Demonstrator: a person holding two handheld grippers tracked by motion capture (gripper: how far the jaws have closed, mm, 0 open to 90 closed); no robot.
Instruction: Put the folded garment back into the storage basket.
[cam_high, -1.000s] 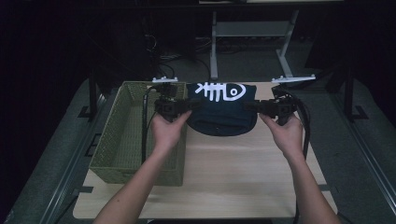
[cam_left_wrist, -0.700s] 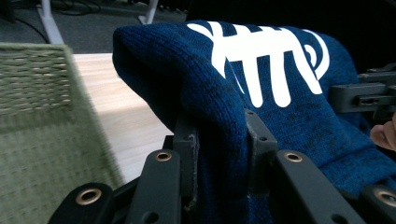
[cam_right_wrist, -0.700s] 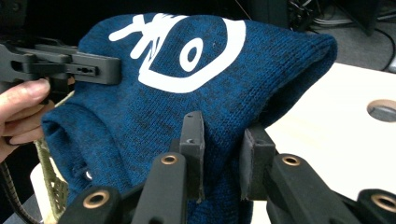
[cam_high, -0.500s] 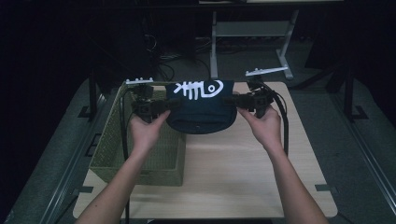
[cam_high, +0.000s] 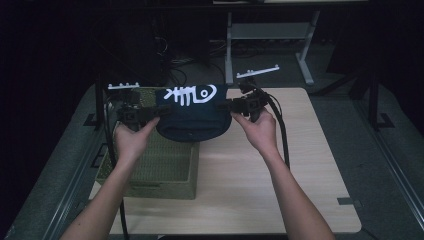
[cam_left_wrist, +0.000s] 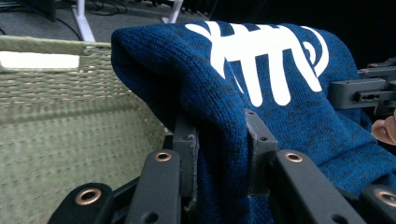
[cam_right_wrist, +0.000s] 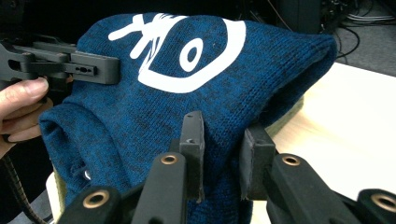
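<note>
A folded dark blue knit sweater (cam_high: 195, 117) with a white fish-skeleton print hangs in the air between my two grippers, over the right rim of the green woven basket (cam_high: 160, 165). My left gripper (cam_high: 156, 113) is shut on the sweater's left edge, and its own view shows the blue knit (cam_left_wrist: 261, 93) bunched between the jaws (cam_left_wrist: 223, 144). My right gripper (cam_high: 226, 106) is shut on the right edge. In the right gripper view the sweater (cam_right_wrist: 187, 79) is pinched between the jaws (cam_right_wrist: 223, 154), with the left gripper (cam_right_wrist: 70, 65) and a hand beyond it.
The basket stands on the left part of a light wooden table (cam_high: 280, 170). Its wall (cam_left_wrist: 70, 140) fills the left of the left gripper view. Metal stand legs (cam_high: 270, 35) and cables lie on the dark floor behind the table.
Both hands have carried the sweater to the left, from the table's middle to above the basket's right side. Both grips stay as they were.
</note>
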